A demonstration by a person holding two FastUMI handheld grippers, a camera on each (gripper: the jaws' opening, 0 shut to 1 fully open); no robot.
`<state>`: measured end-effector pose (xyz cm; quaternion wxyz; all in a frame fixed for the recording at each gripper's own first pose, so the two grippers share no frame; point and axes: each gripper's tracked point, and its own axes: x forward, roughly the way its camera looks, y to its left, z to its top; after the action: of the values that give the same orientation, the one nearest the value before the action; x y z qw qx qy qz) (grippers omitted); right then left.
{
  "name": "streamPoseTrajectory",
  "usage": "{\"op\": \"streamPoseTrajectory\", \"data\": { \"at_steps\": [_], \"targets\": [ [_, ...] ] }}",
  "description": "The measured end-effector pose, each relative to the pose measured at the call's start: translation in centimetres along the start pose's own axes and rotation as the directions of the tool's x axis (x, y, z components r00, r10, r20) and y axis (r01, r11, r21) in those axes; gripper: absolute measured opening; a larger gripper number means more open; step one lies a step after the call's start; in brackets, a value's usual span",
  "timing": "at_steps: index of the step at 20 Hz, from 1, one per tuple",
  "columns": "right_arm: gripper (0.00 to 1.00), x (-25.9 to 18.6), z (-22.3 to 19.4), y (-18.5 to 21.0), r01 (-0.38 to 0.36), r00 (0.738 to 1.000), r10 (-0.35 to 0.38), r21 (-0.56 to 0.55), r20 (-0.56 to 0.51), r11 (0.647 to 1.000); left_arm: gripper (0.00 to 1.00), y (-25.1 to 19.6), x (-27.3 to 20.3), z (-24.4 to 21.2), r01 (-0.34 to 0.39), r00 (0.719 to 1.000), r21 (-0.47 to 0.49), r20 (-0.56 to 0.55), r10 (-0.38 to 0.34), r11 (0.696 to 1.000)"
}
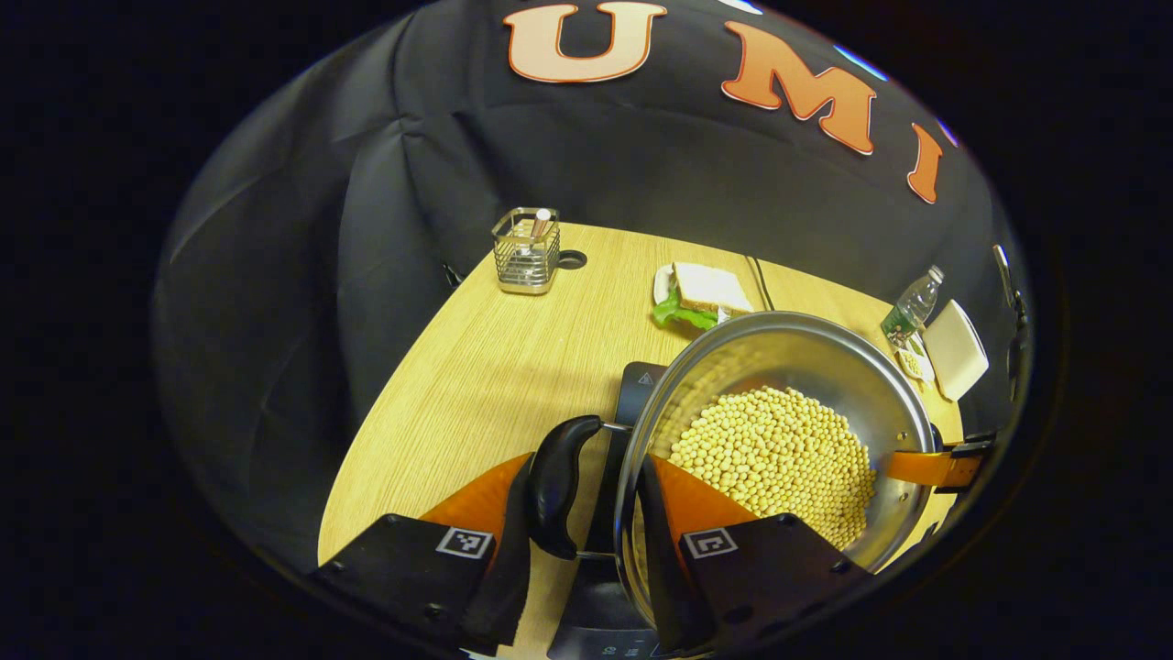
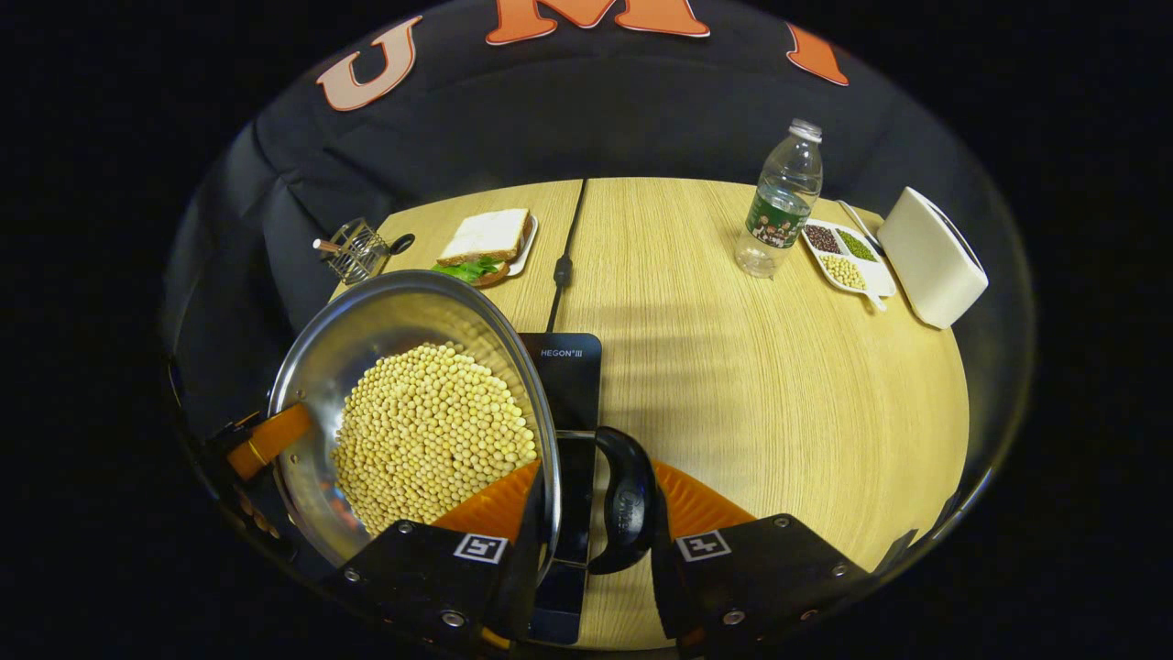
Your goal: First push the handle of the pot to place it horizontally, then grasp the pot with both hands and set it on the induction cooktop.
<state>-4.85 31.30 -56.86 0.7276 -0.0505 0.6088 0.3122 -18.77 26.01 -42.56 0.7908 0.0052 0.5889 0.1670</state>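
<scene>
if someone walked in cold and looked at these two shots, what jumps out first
The steel pot heaped with yellow soybeans, held over the black induction cooktop at the near edge of the wooden table. Each gripper clamps a black side handle, left gripper on one side and right gripper on the other. Farther back sit a sandwich and a water bottle.

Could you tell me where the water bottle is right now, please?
In the right gripper view the water bottle stands upright at the table's far right, beside the divided snack dish and white box.

Silver pot (image 2: 367, 339); yellow beans (image 2: 431, 431); black handle (image 2: 628, 513); orange, black fingers (image 2: 696, 504).
</scene>
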Motion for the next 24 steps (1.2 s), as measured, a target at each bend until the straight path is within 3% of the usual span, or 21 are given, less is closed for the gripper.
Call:
{"op": "streamPoseTrajectory", "data": {
  "at_steps": [2,7,11,14,15,18,24],
  "targets": [
    [0.53,-0.4,0.1,-0.1,0.003,1.0,-0.003,0.011,-0.003,1.0,0.61,-0.1,0.1,0.3,0.006,1.0,0.009,-0.001,-0.006,1.0],
    [0.53,0.1,-0.2,0.0,-0.007,1.0,0.007,0.045,0.005,0.999,0.61,0.0,0.1,0.5,0.016,1.0,0.049,0.005,-0.017,0.999],
    [0.62,-1.1,1.4,0.1,-0.072,0.993,0.068,0.039,0.095,0.997,0.71,0.4,-0.6,0.3,-0.01,0.999,0.068,0.036,0.007,0.998],
    [0.71,-3.1,4.0,-0.5,-0.134,0.97,0.121,0.048,0.209,0.99,0.77,1.0,-2.6,1.6,-0.044,0.993,0.041,0.108,0.04,0.998],
    [0.73,-3.7,4.8,-0.8,-0.137,0.959,0.122,0.042,0.255,0.99,0.83,1.1,-3.5,2.5,-0.053,0.99,0.031,0.136,0.049,0.998],
    [0.76,-7.4,7.5,-4.0,-0.124,0.917,0.11,0.012,0.384,0.992,0.83,1.0,-6.6,5.4,-0.066,0.97,-0.014,0.235,0.067,0.998],
    [0.86,-18.1,11.3,-12.6,-0.091,0.791,0.074,-0.004,0.607,0.996,0.9,-1.2,-14.6,12.6,-0.04,0.893,-0.073,0.445,0.068,0.997]
  ]
}}
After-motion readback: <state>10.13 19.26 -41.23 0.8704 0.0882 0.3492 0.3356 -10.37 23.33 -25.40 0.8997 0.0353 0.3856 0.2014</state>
